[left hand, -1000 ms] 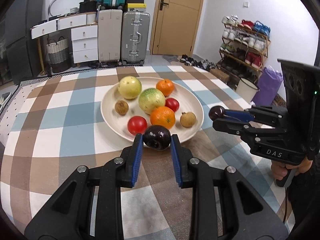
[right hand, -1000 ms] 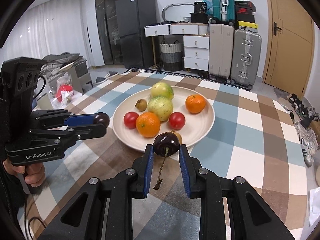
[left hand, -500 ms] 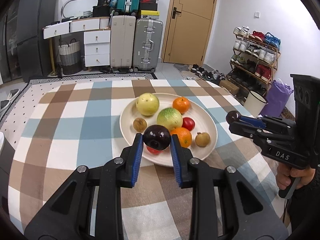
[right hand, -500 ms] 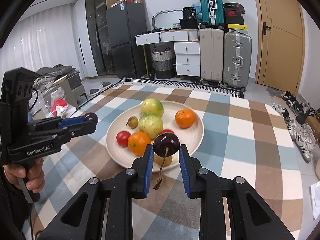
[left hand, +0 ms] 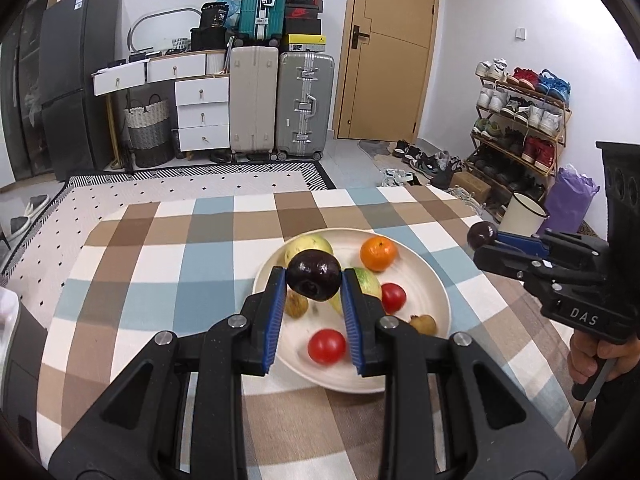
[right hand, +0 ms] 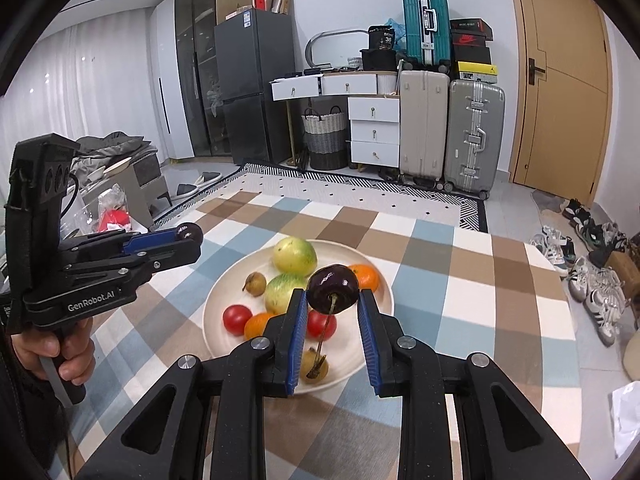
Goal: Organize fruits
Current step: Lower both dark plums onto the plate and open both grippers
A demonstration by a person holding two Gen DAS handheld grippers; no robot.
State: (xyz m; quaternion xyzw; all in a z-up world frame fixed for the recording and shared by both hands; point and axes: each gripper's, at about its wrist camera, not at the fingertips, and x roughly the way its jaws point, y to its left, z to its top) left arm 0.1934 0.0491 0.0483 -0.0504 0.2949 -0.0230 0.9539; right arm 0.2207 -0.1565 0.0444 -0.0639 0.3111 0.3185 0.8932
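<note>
Right wrist: stemmed cherry [right hand: 332, 289] between hand-held gripper [right hand: 333, 300] pads.

We held our left gripper [left hand: 313, 280] tilted downward, its blue pads clamped on a dark cherry [left hand: 313, 274]. Our right gripper [right hand: 333, 294] tilted down likewise, jaws pinching a stemmed cherry [right hand: 333, 289]. Each hand [right hand: 60, 350] gripped its handle from below.

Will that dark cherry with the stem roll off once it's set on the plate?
The cherry is round and glossy, so it would probably roll. Its hanging stem may check that. The plate has a raised rim, likely keeping it in.
</note>
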